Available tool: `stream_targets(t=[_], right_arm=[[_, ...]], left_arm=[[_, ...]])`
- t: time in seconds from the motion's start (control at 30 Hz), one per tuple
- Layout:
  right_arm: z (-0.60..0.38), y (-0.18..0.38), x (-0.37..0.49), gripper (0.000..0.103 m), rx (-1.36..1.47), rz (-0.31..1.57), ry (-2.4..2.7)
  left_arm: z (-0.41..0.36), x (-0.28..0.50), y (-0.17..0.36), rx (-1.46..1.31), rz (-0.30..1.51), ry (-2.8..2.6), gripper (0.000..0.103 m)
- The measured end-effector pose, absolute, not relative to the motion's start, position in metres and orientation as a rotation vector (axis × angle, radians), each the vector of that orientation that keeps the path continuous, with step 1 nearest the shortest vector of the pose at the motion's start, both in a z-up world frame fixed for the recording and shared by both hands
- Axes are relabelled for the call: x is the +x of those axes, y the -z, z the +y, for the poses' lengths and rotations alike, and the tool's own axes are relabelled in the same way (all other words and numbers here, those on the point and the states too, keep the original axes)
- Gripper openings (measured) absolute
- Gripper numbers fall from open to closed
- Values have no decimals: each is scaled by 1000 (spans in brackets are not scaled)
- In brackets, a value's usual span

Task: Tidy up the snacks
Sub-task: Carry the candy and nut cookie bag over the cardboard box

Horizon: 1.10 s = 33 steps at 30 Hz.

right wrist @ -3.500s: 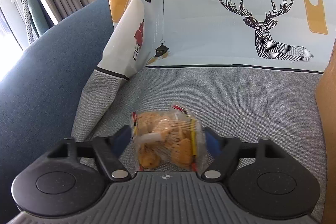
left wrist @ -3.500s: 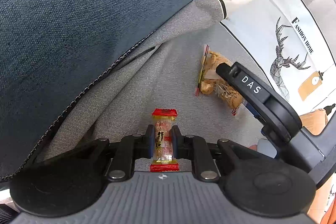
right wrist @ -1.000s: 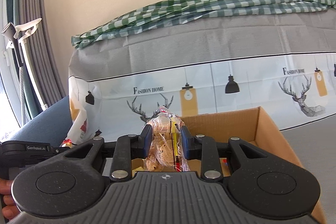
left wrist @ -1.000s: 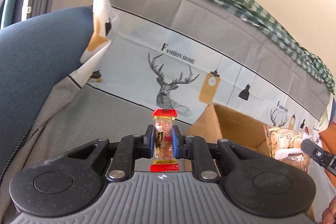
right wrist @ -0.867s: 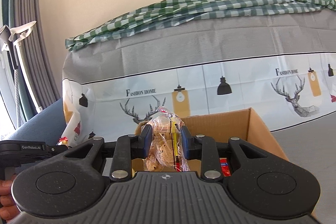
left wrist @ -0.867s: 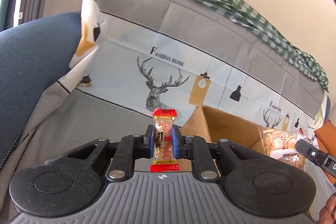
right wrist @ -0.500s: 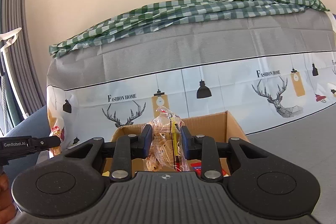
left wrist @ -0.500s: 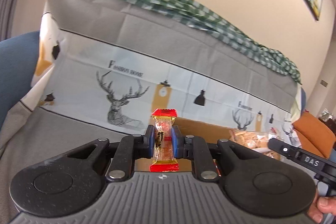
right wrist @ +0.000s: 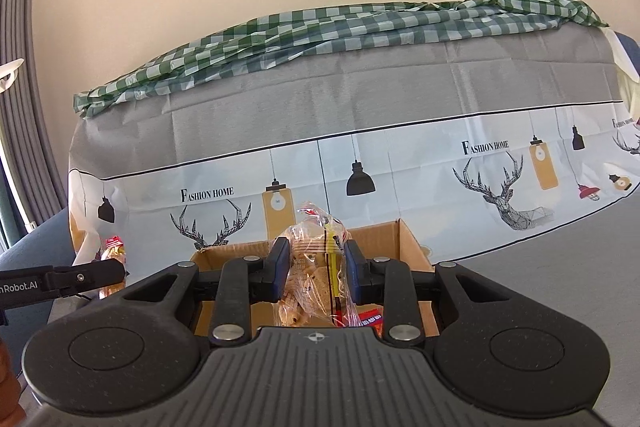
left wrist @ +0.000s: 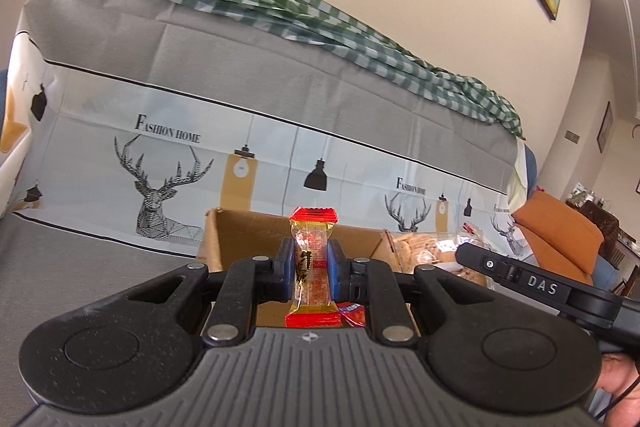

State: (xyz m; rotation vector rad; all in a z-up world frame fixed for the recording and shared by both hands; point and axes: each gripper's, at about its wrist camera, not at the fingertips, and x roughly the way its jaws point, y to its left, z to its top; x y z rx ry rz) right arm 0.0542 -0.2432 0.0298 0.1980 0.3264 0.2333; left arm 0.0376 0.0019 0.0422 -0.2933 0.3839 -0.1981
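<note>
Your left gripper (left wrist: 311, 265) pinches the small red-and-yellow wrapped candy (left wrist: 311, 267); right gripper (right wrist: 314, 277) pinches the clear crinkly cookie bag (right wrist: 314, 277). Both hover near the open brown cardboard box (right wrist: 408, 247). Release early and they land outside; grippers may collide.

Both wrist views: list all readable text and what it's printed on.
"FASHION HOME": on the printed cover, repeated along it in both views.
"DAS": on the right gripper, in the left wrist view.
"nRobot.AI", start cut off by the frame edge: on the left gripper, in the right wrist view.
Dark characters on the candy: not legible.
Print on the cookie bag and the red packet in the cardboard box: too small.
</note>
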Motion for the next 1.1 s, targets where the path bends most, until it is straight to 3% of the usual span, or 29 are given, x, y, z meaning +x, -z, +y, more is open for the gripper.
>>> stream_targets(t=[1.1], right_arm=[[-243, -29, 52, 30, 178, 319, -217]], left_arm=[[-24, 43, -36, -249, 386, 295, 18]])
